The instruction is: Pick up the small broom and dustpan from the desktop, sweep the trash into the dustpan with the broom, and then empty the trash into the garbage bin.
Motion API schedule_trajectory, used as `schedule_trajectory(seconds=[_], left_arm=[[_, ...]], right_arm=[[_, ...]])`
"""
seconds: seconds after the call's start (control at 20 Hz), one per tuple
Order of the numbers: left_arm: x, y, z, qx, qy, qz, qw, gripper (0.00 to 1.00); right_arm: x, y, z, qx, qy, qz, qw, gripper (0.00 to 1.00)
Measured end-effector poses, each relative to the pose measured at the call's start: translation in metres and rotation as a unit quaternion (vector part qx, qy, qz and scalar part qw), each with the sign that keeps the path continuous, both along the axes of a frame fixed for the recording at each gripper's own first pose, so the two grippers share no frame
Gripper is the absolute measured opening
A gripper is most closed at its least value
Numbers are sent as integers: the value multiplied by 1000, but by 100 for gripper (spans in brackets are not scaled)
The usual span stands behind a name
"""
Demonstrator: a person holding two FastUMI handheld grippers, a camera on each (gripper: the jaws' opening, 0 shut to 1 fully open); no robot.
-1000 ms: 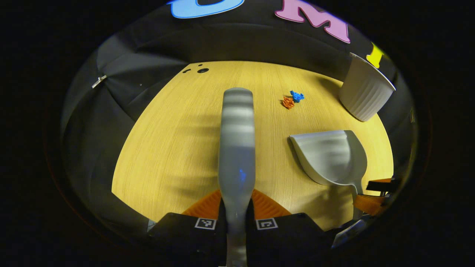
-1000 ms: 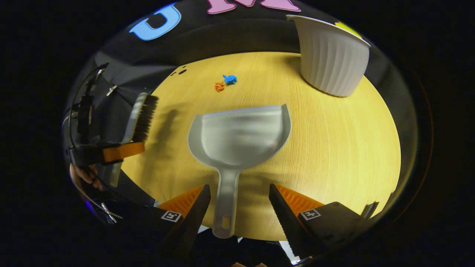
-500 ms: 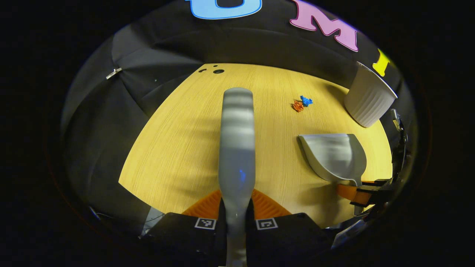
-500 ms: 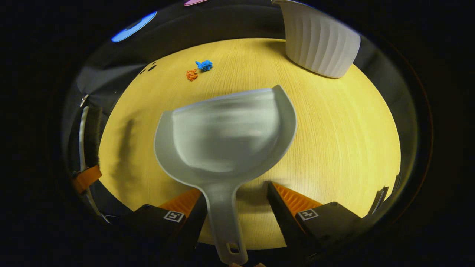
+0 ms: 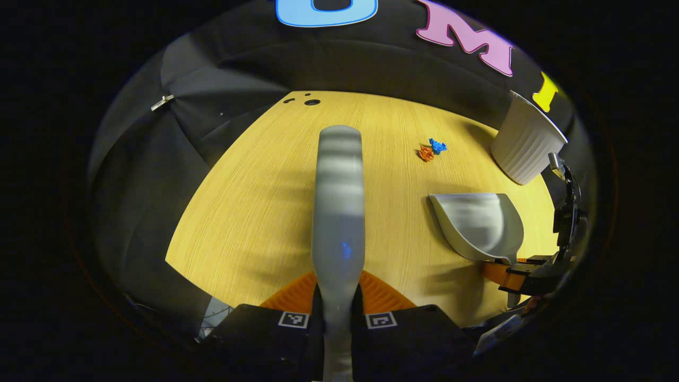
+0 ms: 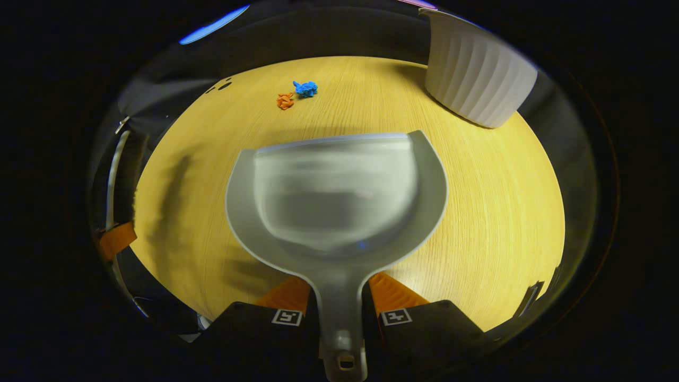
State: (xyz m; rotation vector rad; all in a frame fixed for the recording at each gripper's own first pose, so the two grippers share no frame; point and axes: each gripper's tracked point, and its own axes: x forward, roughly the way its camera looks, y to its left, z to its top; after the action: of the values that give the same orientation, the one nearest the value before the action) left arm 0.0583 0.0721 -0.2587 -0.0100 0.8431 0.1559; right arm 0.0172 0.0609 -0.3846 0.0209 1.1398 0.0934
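Broom: grey plastic small broom (image 5: 339,212), pointing far.
Dustpan: grey plastic dustpan (image 6: 337,193), mouth far.
Trash: orange crumpled scrap (image 6: 285,100) touching blue crumpled scrap (image 6: 306,88), far.
Bin: white ribbed garbage bin (image 6: 477,79), far right.

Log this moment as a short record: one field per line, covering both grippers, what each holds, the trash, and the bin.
left gripper: shut on the broom handle, broom pointing forward over the desktop
right gripper: shut on the dustpan handle, pan mouth facing away
trash: orange scrap and blue scrap side by side on the desktop, beyond the dustpan, not yet swept
garbage bin: white, ribbed, upright at the far right of the desktop
dustpan contents: no trash seen inside
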Motion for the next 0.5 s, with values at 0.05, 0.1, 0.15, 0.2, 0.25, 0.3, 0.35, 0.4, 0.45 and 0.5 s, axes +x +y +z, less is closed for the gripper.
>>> schedule_trajectory(seconds=[0.05, 0.1, 0.15, 0.2, 0.25, 0.3, 0.35, 0.4, 0.45, 0.5], left_arm=[[7, 0, 0, 3, 0, -7, 1000, 24], [13, -1, 0, 4, 3, -17, 1000, 25], [20, -3, -1, 5, 7, -28, 1000, 25], [30, -3, -3, 7, 11, -42, 999, 28], [40, -4, -3, 11, 16, -55, 998, 25], [51, -4, -4, 18, 19, -67, 997, 24], [64, -3, -3, 25, 21, -78, 996, 25], [77, -4, -2, 29, 22, -87, 995, 24], [90, -7, 0, 30, 23, -99, 994, 25], [105, -11, -2, 29, 26, -110, 993, 25]], right_arm=[[-2, 0, 2, 9, 1, 11, 1000, 39], [-5, -2, 3, 11, 4, 24, 1000, 36], [-4, -8, 2, 7, 0, 35, 999, 36], [-5, -12, 1, 4, 1, 45, 999, 36], [-8, -16, 2, 3, 3, 50, 999, 36], [-7, -20, 4, 4, 3, 51, 999, 34], [-6, -23, 5, 2, 3, 54, 999, 33], [-5, -26, 7, 1, 0, 58, 998, 36], [-4, -28, 10, 2, -4, 61, 998, 39], [-3, -32, 13, 1, -5, 65, 998, 36]])
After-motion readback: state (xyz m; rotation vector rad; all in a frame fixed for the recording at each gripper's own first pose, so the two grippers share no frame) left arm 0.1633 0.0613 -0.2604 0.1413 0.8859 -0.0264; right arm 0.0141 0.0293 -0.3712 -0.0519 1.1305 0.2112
